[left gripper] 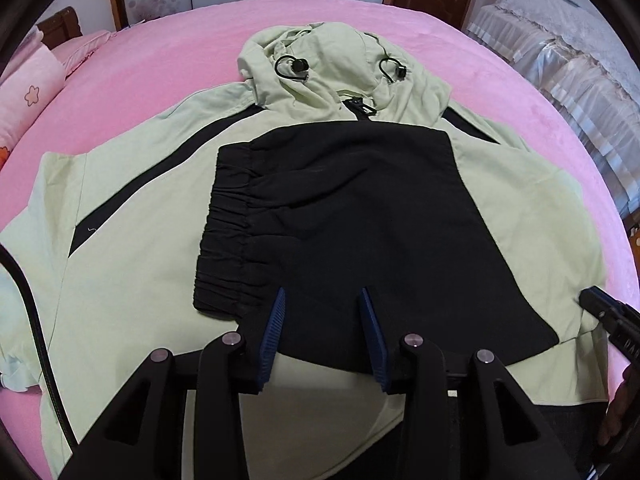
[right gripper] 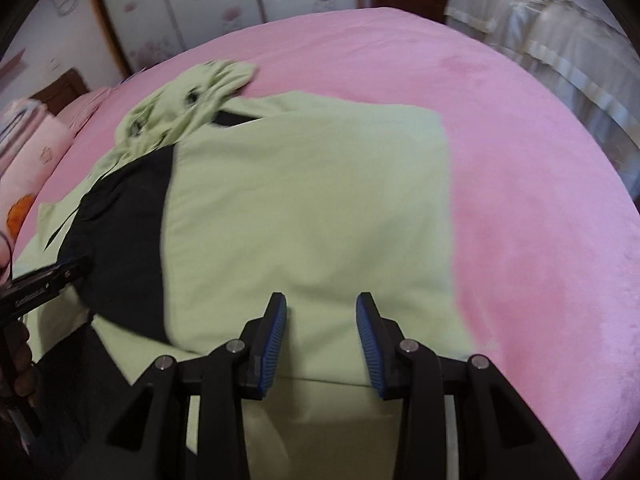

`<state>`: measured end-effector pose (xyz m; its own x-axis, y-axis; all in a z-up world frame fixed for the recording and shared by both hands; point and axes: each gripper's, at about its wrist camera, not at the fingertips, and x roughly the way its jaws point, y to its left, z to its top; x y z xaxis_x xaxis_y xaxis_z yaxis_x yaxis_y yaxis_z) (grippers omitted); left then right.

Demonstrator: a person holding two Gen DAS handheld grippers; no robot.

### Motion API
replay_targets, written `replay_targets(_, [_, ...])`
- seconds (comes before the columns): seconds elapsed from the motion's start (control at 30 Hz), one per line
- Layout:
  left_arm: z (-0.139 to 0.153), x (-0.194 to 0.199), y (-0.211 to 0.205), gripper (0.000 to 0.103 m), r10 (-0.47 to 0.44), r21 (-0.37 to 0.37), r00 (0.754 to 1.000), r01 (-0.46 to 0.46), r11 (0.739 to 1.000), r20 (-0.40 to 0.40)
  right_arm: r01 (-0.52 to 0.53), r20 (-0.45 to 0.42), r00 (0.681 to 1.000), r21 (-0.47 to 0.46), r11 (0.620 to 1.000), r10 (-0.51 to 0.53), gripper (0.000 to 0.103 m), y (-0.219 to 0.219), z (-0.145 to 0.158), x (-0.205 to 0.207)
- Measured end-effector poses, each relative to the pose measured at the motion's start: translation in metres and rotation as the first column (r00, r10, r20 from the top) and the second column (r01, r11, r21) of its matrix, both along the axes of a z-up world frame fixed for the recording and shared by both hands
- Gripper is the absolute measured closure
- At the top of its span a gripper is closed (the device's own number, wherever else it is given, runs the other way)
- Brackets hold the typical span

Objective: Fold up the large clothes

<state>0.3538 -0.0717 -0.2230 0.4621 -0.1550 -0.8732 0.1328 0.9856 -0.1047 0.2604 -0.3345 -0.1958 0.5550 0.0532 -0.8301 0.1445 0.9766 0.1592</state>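
A pale green hooded jacket (left gripper: pixel 132 264) with black stripes lies spread on the pink bed, hood (left gripper: pixel 340 68) at the far end. A black sleeve (left gripper: pixel 352 216) with an elastic cuff is folded across its middle. My left gripper (left gripper: pixel 323 300) is open and empty just above the near edge of the black sleeve. In the right wrist view the jacket's right side (right gripper: pixel 304 208) is folded over and partly covers the black sleeve (right gripper: pixel 124 236). My right gripper (right gripper: pixel 322 306) is open and empty above the near edge of that green fold. Each gripper shows at the edge of the other's view.
The pink bedspread (left gripper: pixel 160 48) surrounds the jacket. A pink pillow (left gripper: pixel 28 96) lies at the far left. A lace-covered piece of furniture (left gripper: pixel 568 64) stands to the right of the bed. Wardrobe doors and a brown door stand behind.
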Motion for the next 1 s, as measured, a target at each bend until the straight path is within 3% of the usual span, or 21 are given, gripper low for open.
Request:
replay_targets(0.17, [0.0, -0.002, 0.004, 0.065, 0.018, -0.02, 1.0, -0.018, 1.0, -0.002, 0.102, -0.01, 0.995, -0.03, 0.994, -0.102, 0.065, -0.031, 0.0, -0.012])
replay_targets(0.43, [0.015, -0.007, 0.003, 0.065, 0.037, -0.025, 0.999, -0.037, 0.999, -0.008, 0.149, -0.004, 0.989, 0.077, 0.986, -0.149, 0.065, -0.033, 0.013, -0.027])
replay_targets(0.6, [0.044, -0.023, 0.0, 0.064, 0.033, -0.018, 0.999, -0.033, 0.999, 0.02, 0.127, 0.032, 0.991, 0.13, 0.983, -0.132, 0.065, -0.023, 0.039, -0.042])
replay_targets(0.73, [0.074, -0.044, -0.002, 0.057, 0.036, -0.003, 0.998, -0.036, 0.999, 0.049, 0.097, 0.082, 0.991, 0.146, 0.985, -0.11, 0.065, -0.006, 0.07, -0.064])
replay_targets(0.9, [0.122, -0.08, -0.004, 0.057, 0.038, 0.013, 0.993, -0.04, 0.999, 0.112, 0.076, 0.147, 0.985, 0.124, 0.989, -0.094, 0.06, 0.015, 0.107, -0.092])
replay_targets(1.0, [0.146, -0.1, 0.001, 0.05, 0.051, -0.004, 0.99, -0.05, 0.999, 0.134, 0.058, 0.183, 0.98, 0.103, 0.993, -0.076, 0.058, 0.031, 0.128, -0.111])
